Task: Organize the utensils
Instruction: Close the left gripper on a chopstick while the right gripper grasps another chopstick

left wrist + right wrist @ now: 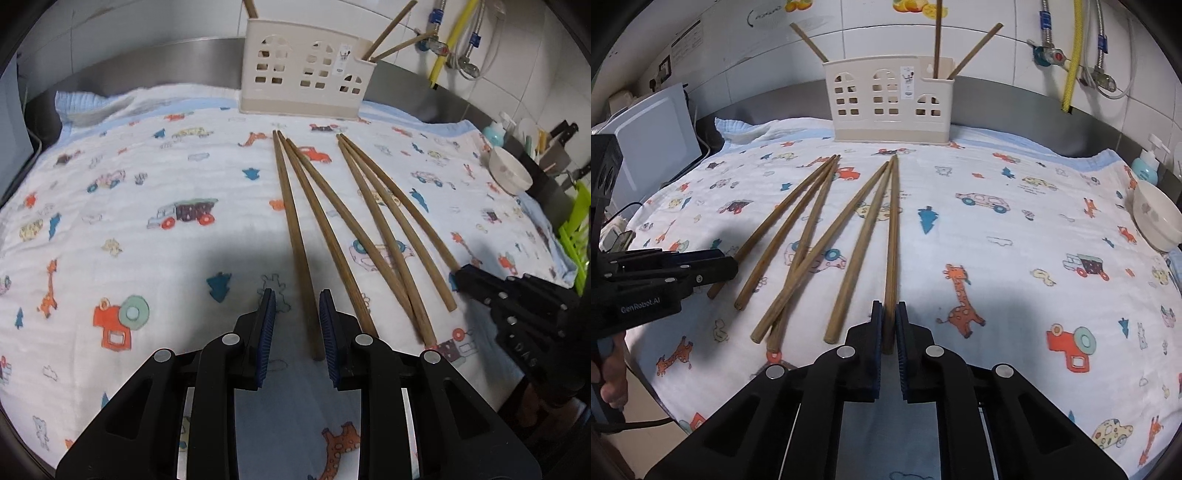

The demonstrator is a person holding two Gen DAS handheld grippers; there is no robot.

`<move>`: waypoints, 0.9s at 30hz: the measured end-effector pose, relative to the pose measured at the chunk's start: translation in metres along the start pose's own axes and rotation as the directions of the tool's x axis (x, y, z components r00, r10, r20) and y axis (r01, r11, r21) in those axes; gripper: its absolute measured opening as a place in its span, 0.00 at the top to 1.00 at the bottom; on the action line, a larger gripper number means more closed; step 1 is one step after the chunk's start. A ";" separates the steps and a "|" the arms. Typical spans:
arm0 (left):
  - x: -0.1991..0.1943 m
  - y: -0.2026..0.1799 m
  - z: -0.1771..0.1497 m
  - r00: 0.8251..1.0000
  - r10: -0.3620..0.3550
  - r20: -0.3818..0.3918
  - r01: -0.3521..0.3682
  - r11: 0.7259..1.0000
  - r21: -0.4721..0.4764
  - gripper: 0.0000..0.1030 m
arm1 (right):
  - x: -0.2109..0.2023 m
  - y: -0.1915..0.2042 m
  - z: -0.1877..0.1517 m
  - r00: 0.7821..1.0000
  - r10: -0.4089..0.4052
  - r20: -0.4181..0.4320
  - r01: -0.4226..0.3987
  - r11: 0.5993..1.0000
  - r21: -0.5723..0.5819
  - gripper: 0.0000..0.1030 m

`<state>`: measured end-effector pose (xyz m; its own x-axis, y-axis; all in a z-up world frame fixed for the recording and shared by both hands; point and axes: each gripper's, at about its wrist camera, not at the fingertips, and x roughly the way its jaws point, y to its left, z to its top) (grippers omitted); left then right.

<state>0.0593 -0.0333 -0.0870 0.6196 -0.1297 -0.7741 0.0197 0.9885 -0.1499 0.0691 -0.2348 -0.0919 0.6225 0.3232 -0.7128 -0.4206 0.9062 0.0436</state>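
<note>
Quilted white cotton cloth printed with cars and giraffes (1015, 221) covers the counter; its soft weave offers grip but may snag. At its far edge stands the cream perforated plastic utensil holder (890, 103), already holding three sticks. Six slender round brown wooden chopsticks (809, 236) lie loose between holder and grippers. The right gripper (888, 325) appears clamped on the rightmost chopstick (893, 236); lift level. The left gripper (297, 314) stands apart, straddling the leftmost chopstick (291, 221).

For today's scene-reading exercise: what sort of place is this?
Probably a home kitchen counter: a utensil holder stands against tiled wall, water valves and hoses run above, and a bowl sits by knives.
</note>
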 end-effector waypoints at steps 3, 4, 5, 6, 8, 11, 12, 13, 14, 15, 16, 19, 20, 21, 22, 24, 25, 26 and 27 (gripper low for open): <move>0.003 -0.008 0.000 1.000 0.024 0.012 -0.025 0.999 0.040 0.76 | 0.002 -0.003 0.000 1.000 0.001 -0.003 -0.001 1.000 0.018 0.93; 0.003 -0.010 0.000 0.999 0.037 0.017 -0.038 0.998 0.055 0.77 | 0.002 -0.004 0.000 1.000 0.003 -0.002 -0.003 1.000 0.023 0.93; 0.005 -0.014 0.000 0.998 0.052 0.022 -0.054 0.996 0.075 0.78 | 0.003 -0.004 0.001 1.000 0.003 -0.002 -0.003 1.000 0.025 0.93; 0.006 -0.015 0.002 0.997 0.066 0.027 -0.068 0.994 0.085 0.82 | 0.003 -0.003 0.001 1.000 0.002 -0.001 -0.002 1.000 0.024 0.93; 0.008 -0.012 0.005 0.997 0.076 0.032 -0.078 0.993 0.088 0.90 | 0.003 -0.003 0.001 1.000 0.002 0.000 -0.002 1.000 0.022 0.93; 0.009 -0.004 0.010 0.996 0.085 0.029 -0.087 0.994 0.071 0.93 | 0.004 -0.003 0.001 1.000 0.003 -0.001 -0.003 1.000 0.025 0.93; 0.009 0.000 0.011 0.996 0.080 0.028 -0.081 0.995 0.061 0.93 | 0.004 -0.003 0.001 1.000 0.005 0.001 -0.005 1.000 0.027 0.93; 0.008 0.002 0.011 0.998 0.062 0.024 -0.063 0.997 0.044 0.92 | 0.005 -0.003 0.002 1.000 0.006 0.002 -0.006 1.000 0.028 0.93; 0.008 0.003 0.010 0.999 0.042 0.020 -0.043 0.999 0.032 0.92 | 0.006 -0.003 0.002 1.000 0.007 0.003 -0.008 1.000 0.029 0.93; 0.007 0.004 0.009 1.000 0.008 0.015 -0.009 1.000 0.020 0.90 | 0.007 -0.003 0.003 1.000 0.009 0.005 -0.009 0.999 0.030 0.93; 0.007 0.003 0.008 1.000 -0.009 0.014 0.009 1.000 0.019 0.89 | 0.007 -0.004 0.003 1.000 0.010 0.007 -0.011 0.999 0.031 0.93; 0.008 0.001 0.005 1.000 -0.016 0.026 0.015 0.999 0.036 0.89 | 0.007 -0.004 0.005 1.000 0.014 0.008 -0.014 0.999 0.034 0.93; 0.009 0.001 0.005 0.999 -0.021 0.027 0.020 0.999 0.035 0.91 | 0.007 -0.004 0.005 1.000 0.014 0.008 -0.014 0.999 0.033 0.93; 0.009 0.002 0.006 0.999 -0.025 0.028 0.024 0.999 0.034 0.91 | 0.006 -0.004 0.005 1.000 0.014 0.012 -0.014 0.999 0.031 0.93; 0.010 0.003 0.007 0.999 -0.028 0.029 0.027 0.999 0.035 0.92 | 0.005 -0.004 0.006 1.000 0.010 0.015 -0.010 1.000 0.028 0.94; 0.009 0.005 0.007 0.999 -0.033 0.030 0.032 0.999 0.030 0.93 | -0.002 -0.005 0.008 0.999 0.010 0.031 -0.011 1.000 0.026 0.94; 0.008 0.006 0.008 0.999 -0.033 0.033 0.032 0.999 0.026 0.93 | -0.006 -0.005 0.010 0.999 0.009 0.040 -0.010 1.000 0.023 0.94; 0.007 0.008 0.010 0.999 -0.033 0.038 0.032 0.999 0.025 0.93 | -0.013 -0.004 0.012 0.998 0.005 0.056 -0.005 1.000 0.014 0.94; 0.004 0.010 0.012 0.998 -0.035 0.048 0.033 0.999 0.022 0.93 | -0.019 -0.004 0.016 0.997 0.001 0.071 -0.002 1.000 0.006 0.94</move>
<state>0.0710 -0.0230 -0.0844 0.6556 -0.1599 -0.7380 0.0575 0.9851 -0.1623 0.0694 -0.2404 -0.0678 0.6673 0.3430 -0.6611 -0.4180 0.9071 0.0487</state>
